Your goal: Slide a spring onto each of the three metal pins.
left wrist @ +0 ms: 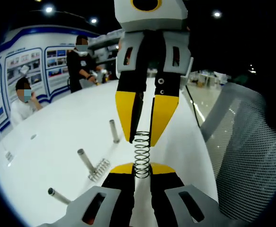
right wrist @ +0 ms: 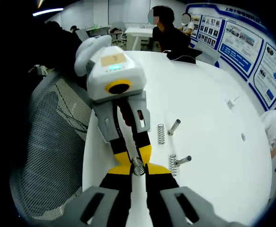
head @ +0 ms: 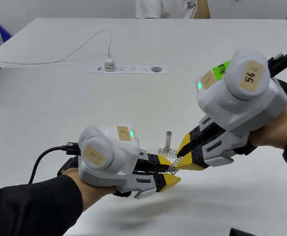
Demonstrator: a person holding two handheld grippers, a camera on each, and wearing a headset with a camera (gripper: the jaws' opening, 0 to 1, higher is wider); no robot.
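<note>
ok so you've got the spring (head: 174, 168) pinched at both ends. The left tool (head: 169, 170) is clamped on one end and the right tool (head: 179, 161) on the other, and it sits up off the desk (head: 59, 98), near the pins (left wrist: 85, 160). Looks like a handover or re-grip to me

My advice: let one tool take it alone, gripping side-on across the coils so the bore is free at the end you're feeding. Line that open end up over a pin top, then bring it straight down. Squeeze lightly, since these things ping away if you crush them

On the views:
- The head view gives you one pin (head: 168, 140) with a loose spring (head: 167, 152) at its foot, and your tools cover the rest.
- The left gripper view is the good one. All three pins stand bare there, and the spring runs lengthwise between the two tools.
- The right gripper view looks at the spring nearly end-on, and it shows two loose springs (right wrist: 161, 133) lying beside two pins
</note>
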